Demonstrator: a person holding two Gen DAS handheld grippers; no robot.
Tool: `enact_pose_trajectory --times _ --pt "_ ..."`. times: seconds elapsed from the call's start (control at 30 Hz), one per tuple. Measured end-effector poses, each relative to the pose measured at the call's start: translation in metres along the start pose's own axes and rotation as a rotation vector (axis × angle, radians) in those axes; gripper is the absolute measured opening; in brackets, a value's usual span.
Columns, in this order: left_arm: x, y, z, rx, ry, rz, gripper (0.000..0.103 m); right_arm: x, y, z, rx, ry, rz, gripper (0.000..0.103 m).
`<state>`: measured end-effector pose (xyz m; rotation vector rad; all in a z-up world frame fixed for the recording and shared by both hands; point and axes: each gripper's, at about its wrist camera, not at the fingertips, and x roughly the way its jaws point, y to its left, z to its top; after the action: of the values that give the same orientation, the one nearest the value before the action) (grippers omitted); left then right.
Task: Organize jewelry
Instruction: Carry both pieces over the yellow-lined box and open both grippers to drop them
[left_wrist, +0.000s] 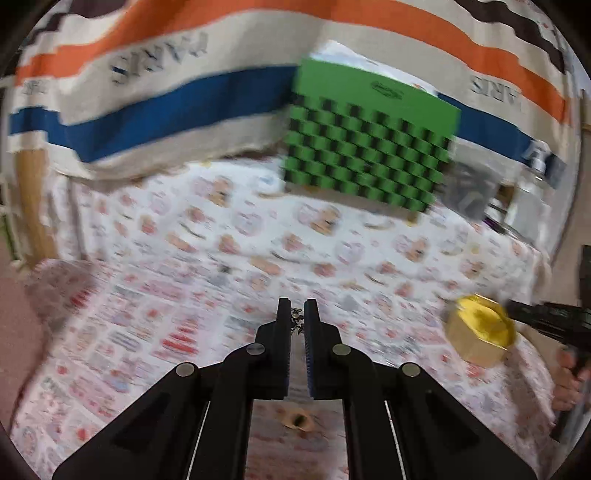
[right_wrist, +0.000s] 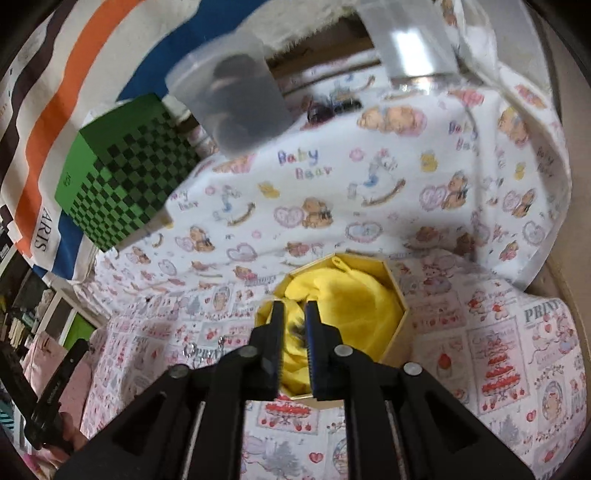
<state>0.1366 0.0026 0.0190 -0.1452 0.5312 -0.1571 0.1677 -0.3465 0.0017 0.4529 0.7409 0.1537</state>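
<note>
Black fingers of the left gripper fill the bottom of the left wrist view, drawn close together with a small metallic piece of jewelry pinched in the narrow gap near their tips. That gripper hangs above the printed tablecloth, which is blurred in this view. Off to its right sits the gold hexagonal box, its yellow lining showing, and the dark body of the right gripper reaches in at the box's far edge.

Seen from the right wrist camera, the right gripper is poised directly over the same hexagonal box, its tips above the crumpled yellow fabric inside. Its fingers stand only a little apart, and a small dark blurred thing lies between them; whether they are clamped on it or merely framing it I cannot tell. On the cloth just left of the box rests a clear, glinting ring-like piece, too small to make out further.

Farther back stands a green box with a black checker pattern, leaning against a striped orange, blue and white cloth printed with PARIS. Beside the green box are a translucent plastic container with something dark inside and a clear jar, both on a white Baby Bear cloth
</note>
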Motion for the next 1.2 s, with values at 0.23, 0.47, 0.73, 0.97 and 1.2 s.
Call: enact_pose_trajectory --times 0.23,0.47,0.73,0.97,1.2 --pt "-0.004 -0.047 0.015 0.044 0.036 -0.088 0.006 -0.012 -0.011 0.004 -0.009 -0.062 -0.040 0.045" --pt "0.019 -0.131 0.033 0.169 0.087 -0.220 0.006 -0.032 -0.038 0.011 0.065 -0.141 -0.100 0.084" --pt "0.063 -0.210 0.032 0.193 0.171 -0.357 0.006 -0.032 -0.067 0.009 0.176 -0.115 -0.093 0.089" --pt "0.083 -0.240 0.028 0.243 0.209 -0.339 0.006 -0.033 -0.082 0.013 0.224 -0.114 -0.144 0.090" --pt "0.061 -0.230 0.035 0.295 0.122 -0.309 0.047 -0.039 -0.074 0.013 0.212 -0.129 -0.153 0.092"
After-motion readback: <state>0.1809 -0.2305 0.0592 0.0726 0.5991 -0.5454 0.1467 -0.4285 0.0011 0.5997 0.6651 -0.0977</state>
